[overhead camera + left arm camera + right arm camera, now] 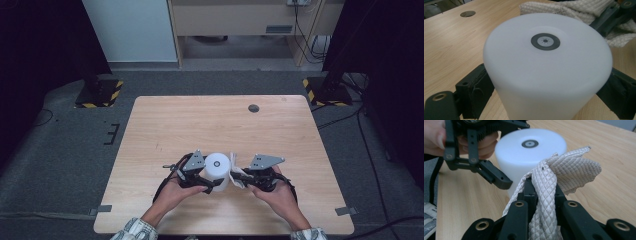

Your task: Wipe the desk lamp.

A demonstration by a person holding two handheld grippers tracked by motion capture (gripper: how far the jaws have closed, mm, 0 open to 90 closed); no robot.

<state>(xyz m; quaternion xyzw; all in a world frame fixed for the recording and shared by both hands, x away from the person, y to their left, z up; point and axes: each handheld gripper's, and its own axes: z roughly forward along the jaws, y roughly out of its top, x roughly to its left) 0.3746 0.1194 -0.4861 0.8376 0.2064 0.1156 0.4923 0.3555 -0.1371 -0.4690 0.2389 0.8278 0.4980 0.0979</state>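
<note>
While the left gripper (212, 186) clamps the upright white cylinder (217, 167) at table centre, the right gripper (241, 181) pinches a cloth (564, 172) touching its side at 3 o'clock.

no readable text, labels, brands or numbers anywhere

A white cylinder (547, 72) stands upright on the tabletop (446, 45), black fingers (474, 92) seemingly pressed against both sides; a white cloth (574, 10) lies just behind it.
</note>
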